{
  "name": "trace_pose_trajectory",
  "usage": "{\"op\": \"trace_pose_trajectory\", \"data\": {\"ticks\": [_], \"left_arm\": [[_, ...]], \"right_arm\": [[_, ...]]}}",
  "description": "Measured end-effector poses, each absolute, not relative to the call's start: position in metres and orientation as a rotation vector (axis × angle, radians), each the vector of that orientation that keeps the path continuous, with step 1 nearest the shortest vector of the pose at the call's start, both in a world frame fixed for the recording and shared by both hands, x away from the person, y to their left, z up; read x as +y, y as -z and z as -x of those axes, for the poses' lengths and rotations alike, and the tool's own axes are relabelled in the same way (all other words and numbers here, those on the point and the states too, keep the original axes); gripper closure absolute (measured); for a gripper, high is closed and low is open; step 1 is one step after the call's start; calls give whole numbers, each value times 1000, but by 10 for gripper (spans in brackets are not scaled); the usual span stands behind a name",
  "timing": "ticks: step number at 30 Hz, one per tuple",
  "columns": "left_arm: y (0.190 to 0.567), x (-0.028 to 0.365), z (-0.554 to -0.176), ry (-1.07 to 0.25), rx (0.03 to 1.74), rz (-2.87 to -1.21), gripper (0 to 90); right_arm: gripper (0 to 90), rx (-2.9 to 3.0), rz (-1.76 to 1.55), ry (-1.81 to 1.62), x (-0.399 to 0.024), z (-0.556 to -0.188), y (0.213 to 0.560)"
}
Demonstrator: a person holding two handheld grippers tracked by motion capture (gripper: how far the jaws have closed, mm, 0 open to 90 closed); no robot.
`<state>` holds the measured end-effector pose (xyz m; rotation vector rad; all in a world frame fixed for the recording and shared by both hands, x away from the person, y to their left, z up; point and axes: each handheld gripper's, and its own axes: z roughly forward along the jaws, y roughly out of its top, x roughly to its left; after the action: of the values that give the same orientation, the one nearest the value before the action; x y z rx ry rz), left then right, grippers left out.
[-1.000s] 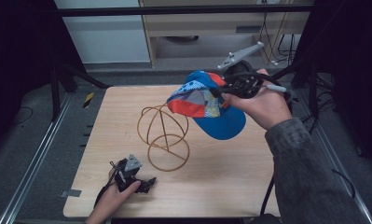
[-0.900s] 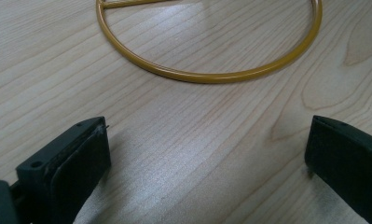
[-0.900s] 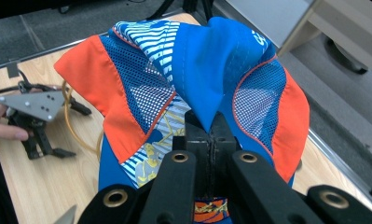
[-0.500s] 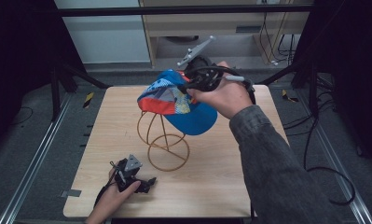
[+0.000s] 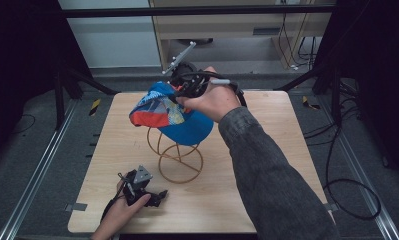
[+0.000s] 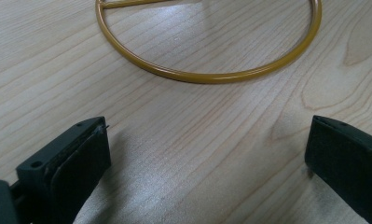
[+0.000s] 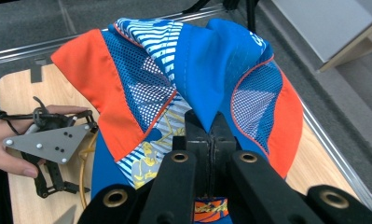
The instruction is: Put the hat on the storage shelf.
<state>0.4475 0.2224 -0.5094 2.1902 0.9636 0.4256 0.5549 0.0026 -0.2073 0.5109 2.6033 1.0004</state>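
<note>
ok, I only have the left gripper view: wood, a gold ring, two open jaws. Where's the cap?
Observer: The cap is over the top of the gold wire stand, held from above by the right gripper.
Operator: Pinched properly?
Observer: Yes. In the right gripper view its jaws are closed on a fold of blue fabric.
Operator: And my gripper?
Observer: The left gripper rests low on the table, near the front edge, apart from the stand's base ring.

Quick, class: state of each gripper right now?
Left gripper: open, holding nothing, low over the table.
Right gripper: closed on the cap, above the wire stand.
</note>
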Motion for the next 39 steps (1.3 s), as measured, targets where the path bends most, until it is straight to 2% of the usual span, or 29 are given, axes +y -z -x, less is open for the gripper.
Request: {"op": "trace_pose_trajectory", "data": {"ticks": [16, 39], "left_arm": [[509, 222, -447, -425, 964, -2190, 0], [510, 222, -448, -423, 963, -2188, 0]], "right_arm": [[896, 2670, -464, -972, 25, -560, 222], [867, 2710, -420, -949, 34, -554, 231]]}}
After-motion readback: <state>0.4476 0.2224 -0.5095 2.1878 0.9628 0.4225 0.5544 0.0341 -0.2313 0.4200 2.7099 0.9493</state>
